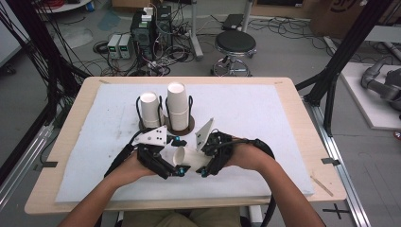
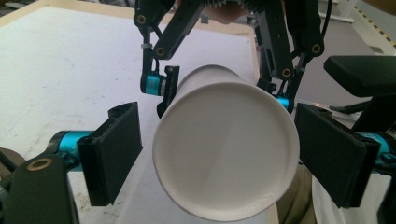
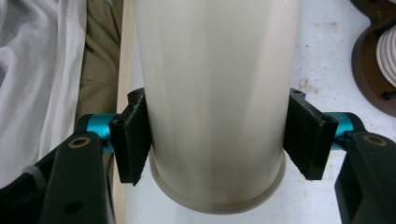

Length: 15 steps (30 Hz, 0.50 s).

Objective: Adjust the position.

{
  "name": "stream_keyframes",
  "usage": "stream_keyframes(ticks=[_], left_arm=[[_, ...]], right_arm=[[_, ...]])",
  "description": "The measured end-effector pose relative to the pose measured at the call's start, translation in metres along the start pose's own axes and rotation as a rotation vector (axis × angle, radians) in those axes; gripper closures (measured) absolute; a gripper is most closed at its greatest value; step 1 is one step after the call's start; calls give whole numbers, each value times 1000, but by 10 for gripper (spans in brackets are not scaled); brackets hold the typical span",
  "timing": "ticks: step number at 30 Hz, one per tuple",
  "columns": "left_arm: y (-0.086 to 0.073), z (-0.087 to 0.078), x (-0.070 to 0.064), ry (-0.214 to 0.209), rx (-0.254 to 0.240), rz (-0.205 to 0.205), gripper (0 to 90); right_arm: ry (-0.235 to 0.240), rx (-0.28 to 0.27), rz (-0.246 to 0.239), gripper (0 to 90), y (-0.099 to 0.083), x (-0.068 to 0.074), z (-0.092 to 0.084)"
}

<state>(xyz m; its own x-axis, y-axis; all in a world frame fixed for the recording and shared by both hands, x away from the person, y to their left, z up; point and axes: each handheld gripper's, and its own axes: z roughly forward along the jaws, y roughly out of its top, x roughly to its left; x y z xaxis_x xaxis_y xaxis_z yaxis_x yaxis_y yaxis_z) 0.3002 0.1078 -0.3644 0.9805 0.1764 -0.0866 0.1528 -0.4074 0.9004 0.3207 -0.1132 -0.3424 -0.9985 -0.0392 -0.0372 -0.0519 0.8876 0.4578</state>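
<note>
R gripper (image 1: 204, 169) clamped; L gripper (image 1: 177, 171) jaws apart, both facing inward.

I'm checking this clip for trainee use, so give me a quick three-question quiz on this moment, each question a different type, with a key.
1. True or false: the right gripper has its fingers closed on the white paper cup.
2. Multiple choice: in the left gripper view, the left gripper is
A. clamped on the cup's base
B. open, with a finger on each side of the cup's base and a gap at both
C. shut with nothing in it
3. Fill in: behind the grippers, paper cups stand in two ____ stands with black wire uprights.

Key: 1 true; 2 B; 3 round brown.
</note>
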Motion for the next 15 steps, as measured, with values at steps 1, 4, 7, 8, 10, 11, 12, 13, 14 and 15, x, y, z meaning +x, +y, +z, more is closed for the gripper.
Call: stream_keyframes(ticks=[1, 4, 7, 8, 10, 11, 12, 13, 14, 15], left_arm=[[0, 1, 0, 0, 4, 1, 176], [-1, 3, 1, -4, 18, -1, 197], [-1, 5, 1, -6, 28, 1, 220], [-1, 6, 1, -9, 29, -2, 229], [-2, 7, 2, -11, 34, -4, 246], [-2, 8, 2, -11, 38, -4, 246], [-2, 9, 2, -11, 45, -5, 270], [-2, 9, 2, -11, 45, -5, 272], [-3, 9, 2, -13, 48, -4, 283], [-3, 10, 2, -18, 47, -5, 293]], right_arm=[[1, 5, 0, 327, 0, 0, 0], [4, 20, -2, 325, 1, 0, 1], [6, 39, -4, 324, 1, 1, 4], [10, 42, -4, 324, 1, 1, 4], [9, 44, -5, 324, 1, 1, 4], [12, 46, -1, 324, 1, 1, 5], [17, 47, -4, 324, 1, 1, 5], [17, 47, -4, 324, 1, 1, 5], [14, 53, -4, 324, 1, 1, 6], [15, 57, -7, 324, 1, 1, 6]])
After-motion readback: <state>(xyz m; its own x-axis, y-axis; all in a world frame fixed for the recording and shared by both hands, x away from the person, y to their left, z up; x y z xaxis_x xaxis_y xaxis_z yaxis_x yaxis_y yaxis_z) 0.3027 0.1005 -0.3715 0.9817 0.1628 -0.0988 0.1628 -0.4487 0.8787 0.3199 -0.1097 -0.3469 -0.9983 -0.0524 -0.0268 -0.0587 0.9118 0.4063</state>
